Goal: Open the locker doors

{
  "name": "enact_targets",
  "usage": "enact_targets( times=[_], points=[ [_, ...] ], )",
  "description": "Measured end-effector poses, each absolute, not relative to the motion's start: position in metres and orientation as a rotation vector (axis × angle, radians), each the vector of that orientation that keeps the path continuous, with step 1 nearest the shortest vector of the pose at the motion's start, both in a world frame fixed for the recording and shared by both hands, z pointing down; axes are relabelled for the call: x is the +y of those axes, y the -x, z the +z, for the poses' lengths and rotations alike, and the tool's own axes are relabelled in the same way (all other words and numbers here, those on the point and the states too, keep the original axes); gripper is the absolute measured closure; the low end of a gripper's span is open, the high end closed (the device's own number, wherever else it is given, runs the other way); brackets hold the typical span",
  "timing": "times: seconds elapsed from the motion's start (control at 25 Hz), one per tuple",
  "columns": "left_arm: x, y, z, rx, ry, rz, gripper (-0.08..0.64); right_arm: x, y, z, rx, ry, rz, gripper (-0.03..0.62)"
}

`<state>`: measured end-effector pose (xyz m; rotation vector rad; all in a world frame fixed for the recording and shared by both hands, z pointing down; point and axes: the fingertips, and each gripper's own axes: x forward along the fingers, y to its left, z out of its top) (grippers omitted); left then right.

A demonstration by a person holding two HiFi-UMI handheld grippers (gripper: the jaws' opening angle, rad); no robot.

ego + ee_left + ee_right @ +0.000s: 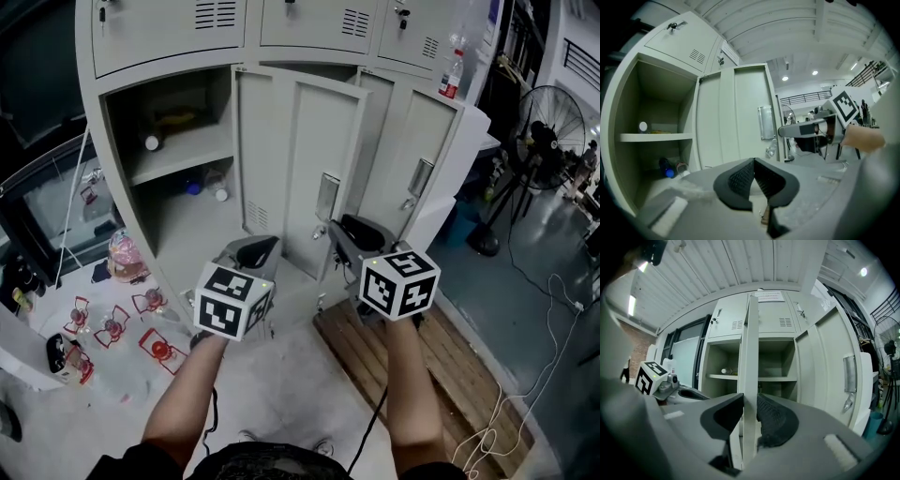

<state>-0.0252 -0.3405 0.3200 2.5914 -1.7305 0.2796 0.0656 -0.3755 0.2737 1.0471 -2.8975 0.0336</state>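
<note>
Right now the right claw (750, 413) is clamped on the thin edge of a locker door (751, 357). The door stands straight up between its two pads, and both pads press on it. The left claw (753, 164) is pinched together with nothing in it. It hangs just beside the right claw, in front of the same door.

To do this step well, the person should probably hold the squeeze firm and pull the door in a round path, the way its hinge lets it swing. Pulling straight back could make the pads slip off the thin metal. Slow and steady looks best. The left claw should be kept clear of the door's path.

The door is tall, flat and pale grey. In the head view a shiny handle (326, 197) sits just above the right claw. The door is already swung partly open. Behind it is a shelf (778, 378) with a small bottle (724, 371) on it. The other door (829, 362), to the right of the claw, is open too. The top lockers (159, 33) are shut.
</note>
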Motion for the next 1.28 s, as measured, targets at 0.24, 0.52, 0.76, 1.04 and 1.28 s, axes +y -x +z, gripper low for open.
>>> enact_targets(
  times=[0.24, 0.52, 0.76, 1.04, 1.28],
  points=[
    [-0.333, -0.002, 0.33, -1.687, -2.595, 0.277, 0.557, -0.361, -0.089, 0.28, -2.889, -1.081, 0.056, 0.497],
    [-0.329, -0.043, 0.341, -1.643, -2.596, 0.253, 0.557, -0.345, -0.153, 0.304, -2.786, -1.264, 0.11, 0.5],
    [-0.321, -0.078, 0.34, -1.61, -2.632, 0.24, 0.557, -0.324, -0.212, 0.319, -2.69, -1.436, 0.131, 0.515],
    [-0.314, -0.117, 0.339, -1.564, -2.675, 0.243, 0.557, -0.301, -0.268, 0.324, -2.611, -1.579, 0.115, 0.558],
    [-0.308, -0.14, 0.338, -1.549, -2.685, 0.253, 0.557, -0.292, -0.296, 0.32, -2.56, -1.623, 0.073, 0.591]
  ],
)
